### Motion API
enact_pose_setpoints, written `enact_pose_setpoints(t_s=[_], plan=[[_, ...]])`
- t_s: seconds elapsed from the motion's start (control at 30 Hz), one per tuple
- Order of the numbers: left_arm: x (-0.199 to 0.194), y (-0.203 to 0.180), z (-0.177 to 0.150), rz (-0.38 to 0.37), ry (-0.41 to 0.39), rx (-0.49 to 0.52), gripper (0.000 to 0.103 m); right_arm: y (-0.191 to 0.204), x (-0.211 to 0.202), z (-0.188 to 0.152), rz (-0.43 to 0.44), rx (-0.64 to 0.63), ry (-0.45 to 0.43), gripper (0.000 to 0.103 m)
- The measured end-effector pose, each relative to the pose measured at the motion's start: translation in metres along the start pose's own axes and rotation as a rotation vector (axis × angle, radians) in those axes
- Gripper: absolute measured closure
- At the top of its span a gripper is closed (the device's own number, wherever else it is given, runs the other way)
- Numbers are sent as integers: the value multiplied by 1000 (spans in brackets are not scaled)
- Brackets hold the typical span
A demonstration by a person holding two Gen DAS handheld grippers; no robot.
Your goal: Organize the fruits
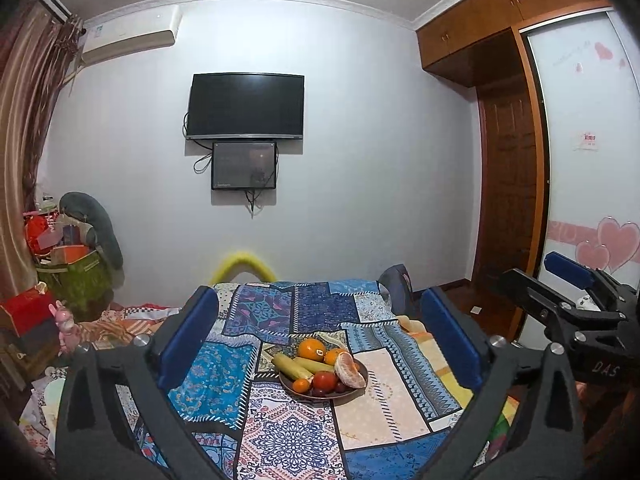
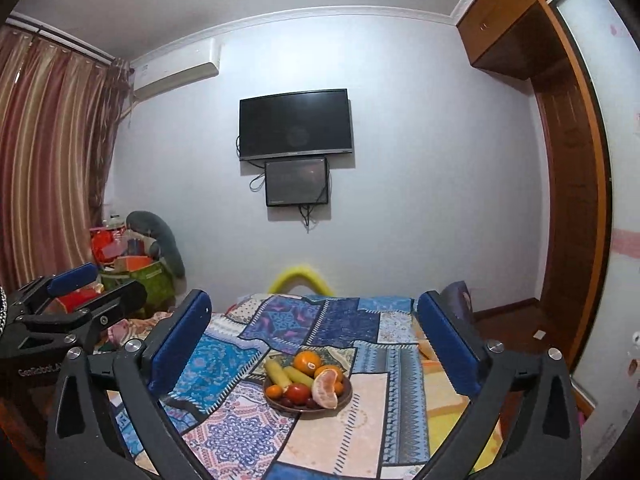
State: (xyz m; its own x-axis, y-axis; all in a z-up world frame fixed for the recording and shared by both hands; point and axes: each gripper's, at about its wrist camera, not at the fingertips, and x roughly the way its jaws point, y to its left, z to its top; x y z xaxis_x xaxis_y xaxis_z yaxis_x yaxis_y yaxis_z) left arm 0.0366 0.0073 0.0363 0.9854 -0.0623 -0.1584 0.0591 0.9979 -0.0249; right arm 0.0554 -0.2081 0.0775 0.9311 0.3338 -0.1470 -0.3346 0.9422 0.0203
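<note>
A brown plate (image 1: 352,393) of fruit sits on the patchwork bedspread (image 1: 280,432). It holds an orange (image 1: 311,349), two yellow-green bananas (image 1: 294,365), a peeled mandarin (image 1: 349,370), a red tomato (image 1: 324,380), a small orange fruit (image 1: 301,385) and dark grapes (image 1: 320,392). My left gripper (image 1: 320,344) is open and empty, held above and short of the plate. My right gripper (image 2: 316,344) is open and empty, framing the same plate (image 2: 276,402) from the right. Each gripper shows in the other's view: the right (image 1: 560,292), the left (image 2: 92,288).
The bed fills the lower middle of both views. A cluttered pile of boxes and bags (image 1: 68,256) stands at the left by the curtain. A wall television (image 1: 246,106) hangs ahead. A wooden wardrobe and door (image 1: 508,200) are at the right. A yellow curved object (image 1: 244,266) sits behind the bed.
</note>
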Motion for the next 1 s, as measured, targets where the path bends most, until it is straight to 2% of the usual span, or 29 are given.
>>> enact_pose_setpoints(t_s=[1.0], plan=[[3, 7, 2, -31, 22, -13, 0, -1, -5, -1, -2, -5, 9, 0]])
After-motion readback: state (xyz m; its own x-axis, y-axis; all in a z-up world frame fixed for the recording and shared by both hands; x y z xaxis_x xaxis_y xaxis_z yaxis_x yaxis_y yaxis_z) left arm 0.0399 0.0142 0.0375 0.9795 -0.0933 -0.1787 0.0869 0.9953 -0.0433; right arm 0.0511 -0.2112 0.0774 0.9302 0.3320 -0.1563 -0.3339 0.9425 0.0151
